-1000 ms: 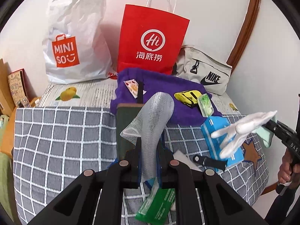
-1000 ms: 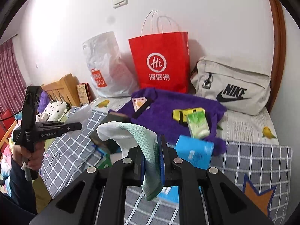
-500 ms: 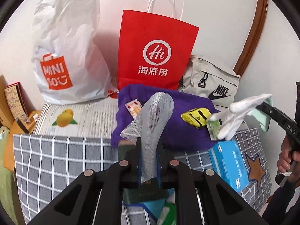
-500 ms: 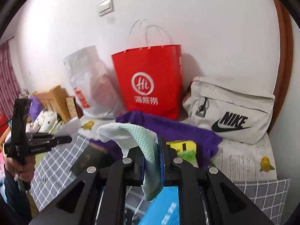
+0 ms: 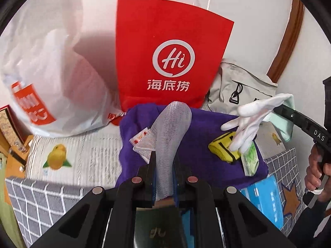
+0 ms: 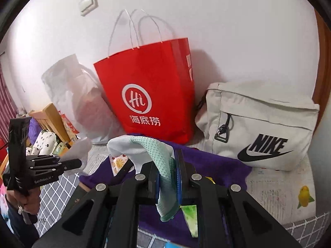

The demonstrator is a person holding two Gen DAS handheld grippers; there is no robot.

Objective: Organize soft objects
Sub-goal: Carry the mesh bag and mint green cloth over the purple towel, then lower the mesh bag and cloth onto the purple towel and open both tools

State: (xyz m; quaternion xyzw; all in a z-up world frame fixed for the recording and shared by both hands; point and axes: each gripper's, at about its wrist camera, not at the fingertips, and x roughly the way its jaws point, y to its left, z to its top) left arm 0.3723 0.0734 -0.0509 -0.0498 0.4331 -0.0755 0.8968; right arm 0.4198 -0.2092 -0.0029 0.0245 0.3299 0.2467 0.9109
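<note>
Left tool (image 5: 163,177) clamped narrow on a grey mesh sleeve (image 5: 171,136) sticking up frame centre. Right tool (image 6: 168,177) clamped on a white-and-mint knit glove (image 6: 157,150), its white fingers (image 5: 246,124) showing right of centre in the left view. Both over the purple fleece blanket (image 5: 198,144) on the bed, near the red paper Hi bag (image 5: 165,57) standing against the wall. Only the right view shows the whole beige Nike bag (image 6: 258,124), lower right.

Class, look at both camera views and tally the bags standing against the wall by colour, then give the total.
Red paper bag: 1
White plastic bag: 1
Beige zip bag: 1
Total: 3
</note>
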